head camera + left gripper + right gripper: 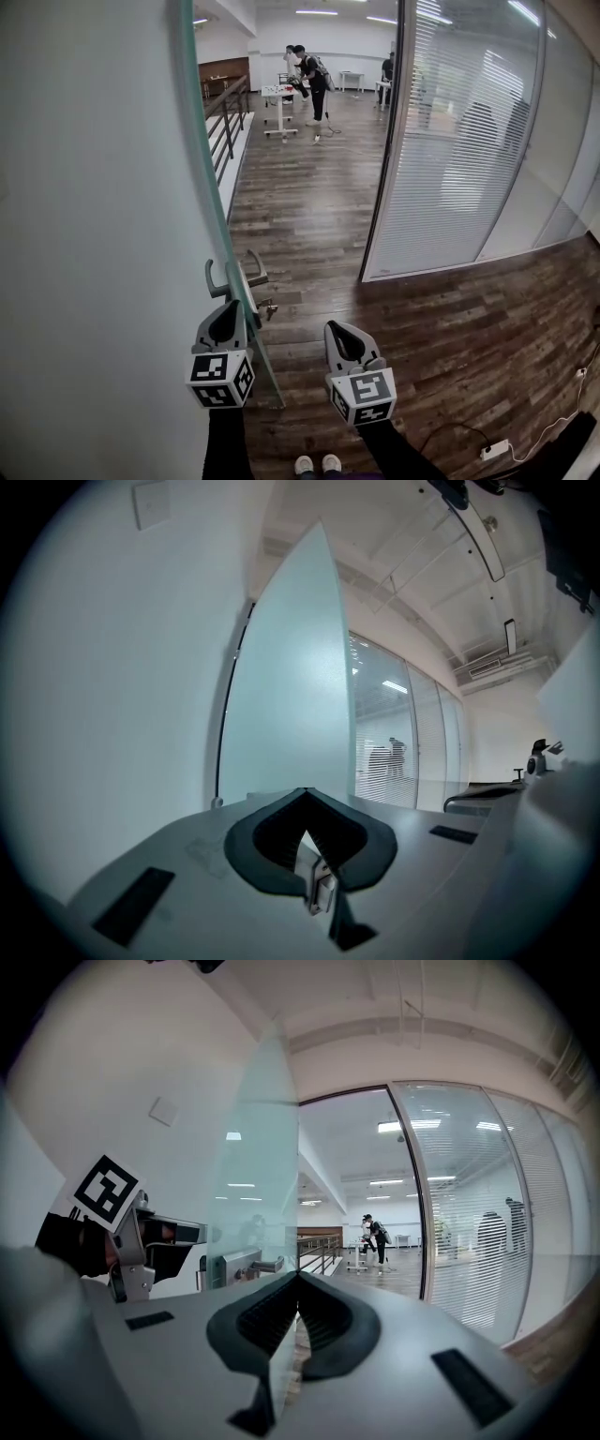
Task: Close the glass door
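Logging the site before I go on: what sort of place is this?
Most likely an office or lab building. A frosted glass door stands open, a glass partition with slatted blinds lines the right side, and wood-look flooring runs into an open hall where a person stands by a table.

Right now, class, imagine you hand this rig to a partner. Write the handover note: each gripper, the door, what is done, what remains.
Left gripper: jaws together, just below the door handle, on the door's left side. A metal part shows in its gap; I cannot tell if it is touching.
Right gripper: jaws together, nothing held, right of the door's edge and off it.
Glass door: stands open, edge toward us; the hall shows through the doorway.
Done: nothing visible yet.
Left: swing the door across to the frame until it shuts.
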`<state>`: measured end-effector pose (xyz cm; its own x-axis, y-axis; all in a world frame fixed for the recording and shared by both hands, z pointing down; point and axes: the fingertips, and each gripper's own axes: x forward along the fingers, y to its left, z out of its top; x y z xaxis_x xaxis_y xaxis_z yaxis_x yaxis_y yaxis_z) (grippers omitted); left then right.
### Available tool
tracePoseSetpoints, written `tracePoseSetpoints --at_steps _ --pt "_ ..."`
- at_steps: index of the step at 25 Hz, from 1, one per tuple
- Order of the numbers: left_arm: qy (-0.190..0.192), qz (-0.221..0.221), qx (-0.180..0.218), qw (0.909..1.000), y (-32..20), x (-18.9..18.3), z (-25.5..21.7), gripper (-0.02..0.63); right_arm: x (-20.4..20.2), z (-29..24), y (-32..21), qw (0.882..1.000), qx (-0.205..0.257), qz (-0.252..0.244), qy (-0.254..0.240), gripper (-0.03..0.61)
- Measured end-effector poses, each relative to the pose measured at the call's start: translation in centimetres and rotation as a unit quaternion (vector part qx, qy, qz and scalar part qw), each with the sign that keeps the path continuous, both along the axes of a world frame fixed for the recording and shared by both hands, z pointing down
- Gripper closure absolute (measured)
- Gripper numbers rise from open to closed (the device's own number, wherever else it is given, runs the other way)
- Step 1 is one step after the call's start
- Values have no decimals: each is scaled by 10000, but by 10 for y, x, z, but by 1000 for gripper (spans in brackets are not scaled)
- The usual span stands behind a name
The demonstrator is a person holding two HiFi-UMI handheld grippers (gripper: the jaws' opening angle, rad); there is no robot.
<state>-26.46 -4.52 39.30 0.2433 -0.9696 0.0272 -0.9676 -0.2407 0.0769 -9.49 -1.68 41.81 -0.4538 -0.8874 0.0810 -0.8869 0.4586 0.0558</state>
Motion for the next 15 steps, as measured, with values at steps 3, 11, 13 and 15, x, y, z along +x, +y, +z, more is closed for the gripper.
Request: tracePoseSetpoints --at_steps 3,11,13,15 --pt "34 83 -16 10000 -7 15 -1 615 5 -3 -3 10000 12 65 -23 581" --pt "-183 496 13 9986 -28 61 -5 615 14 -7 -10 9997 42 215 -51 581" --pt "-501 553 103 9972 -32 70 -8 614 16 -8 -11 9996 35 267 -53 581" --pt "-808 437 215 9955 -37 71 -10 614 20 -6 -14 9995 25 322 -52 581"
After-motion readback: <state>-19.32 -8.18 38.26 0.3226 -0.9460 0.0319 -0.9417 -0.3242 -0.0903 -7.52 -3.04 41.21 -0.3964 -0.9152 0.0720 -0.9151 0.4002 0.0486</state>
